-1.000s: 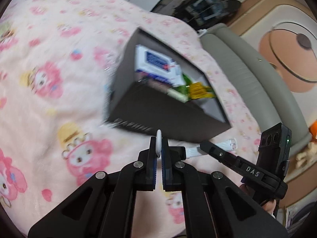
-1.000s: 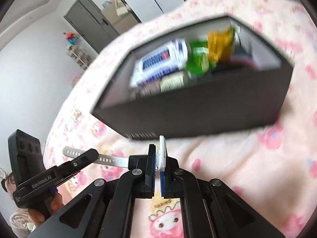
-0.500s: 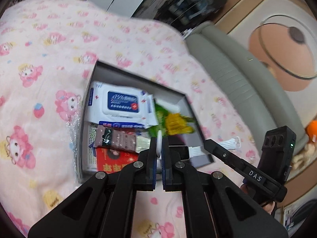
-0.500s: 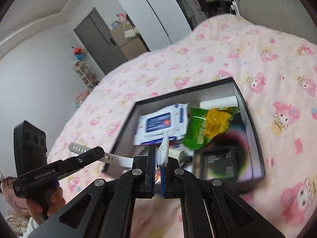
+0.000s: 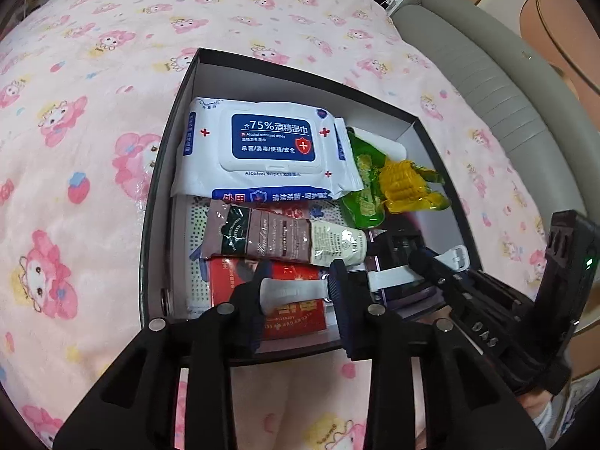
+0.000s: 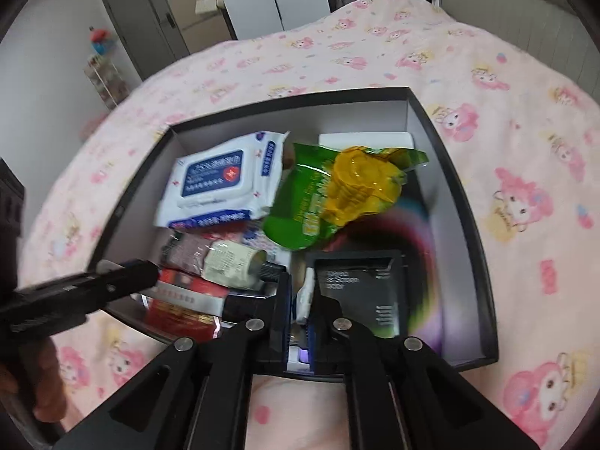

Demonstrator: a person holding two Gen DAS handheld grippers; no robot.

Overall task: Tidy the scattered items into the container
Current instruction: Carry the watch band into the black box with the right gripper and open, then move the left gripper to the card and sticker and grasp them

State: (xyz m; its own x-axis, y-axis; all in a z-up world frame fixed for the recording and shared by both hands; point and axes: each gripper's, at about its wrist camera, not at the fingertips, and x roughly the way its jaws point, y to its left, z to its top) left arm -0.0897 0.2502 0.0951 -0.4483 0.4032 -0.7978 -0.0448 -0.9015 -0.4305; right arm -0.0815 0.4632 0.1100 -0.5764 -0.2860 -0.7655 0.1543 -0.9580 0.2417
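Watch strap point(image 5: 296, 289), white, stretched between both grippers right over the near end of the black box point(image 5: 300, 71). The left gripper point(image 5: 298, 288) has its jaws spread wide, and 1 end of the strap lies loose across the gap between them, not pinched. The right gripper point(image 6: 300, 300) sits narrow, pads close either side of the strap's other end point(image 6: 304, 292), so that looks like the hand with the hold, though whether it truly clamps is hard to read through the blur.

The relation that matters: the strap's long axis runs side to side, from the left gripper to the right, and it hangs above the box interior, not over the pink blanket point(image 5: 75, 172). Straight down from here is box floor. My read is that a release by the right hand would land it inside, near the front wall.

Already in the box: the wipes pack point(image 5: 262, 150), the hand cream tube point(image 5: 277, 238), the green-and-yellow snack bag point(image 5: 390, 183) and a red packet point(image 5: 296, 315).

View differences now. The left wrist view shows the strap's full run, buckle end point(image 5: 459, 257) included, passing the right gripper's tip. The right wrist view hides most of that length, but shows the dark screen-protector sleeve point(image 6: 360, 292) lying beneath its fingers.
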